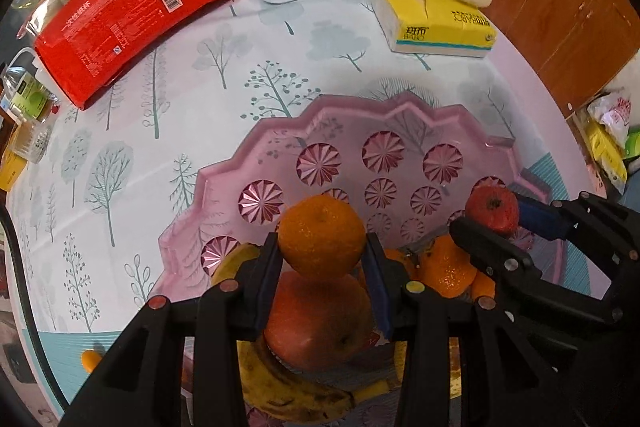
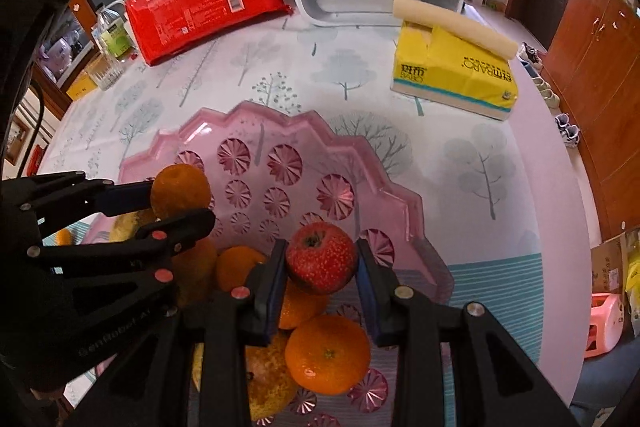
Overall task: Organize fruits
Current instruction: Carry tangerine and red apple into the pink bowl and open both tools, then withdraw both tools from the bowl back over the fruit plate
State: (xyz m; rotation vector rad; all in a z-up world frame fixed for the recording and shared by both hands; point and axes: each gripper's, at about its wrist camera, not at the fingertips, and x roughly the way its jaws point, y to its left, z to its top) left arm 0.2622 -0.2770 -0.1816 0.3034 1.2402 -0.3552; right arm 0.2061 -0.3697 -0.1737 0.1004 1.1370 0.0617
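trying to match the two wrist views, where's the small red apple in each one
Left wrist view: the red apple is at the right edge of the pink tray, clamped by the right gripper.
Right wrist view: the apple sits low centre, between that gripper's pads, above the oranges.
Shared landmark: the yellow tissue pack, upper right in both.

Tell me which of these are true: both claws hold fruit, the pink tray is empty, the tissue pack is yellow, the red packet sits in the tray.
1. Both claws hold fruit. True: the left gripper pinches an orange, the right gripper a small red fruit.
2. The pink tray is empty. False: oranges and a banana lie in it.
3. The tissue pack is yellow. True.
4. The red packet sits in the tray. False: it lies on the tablecloth beyond.
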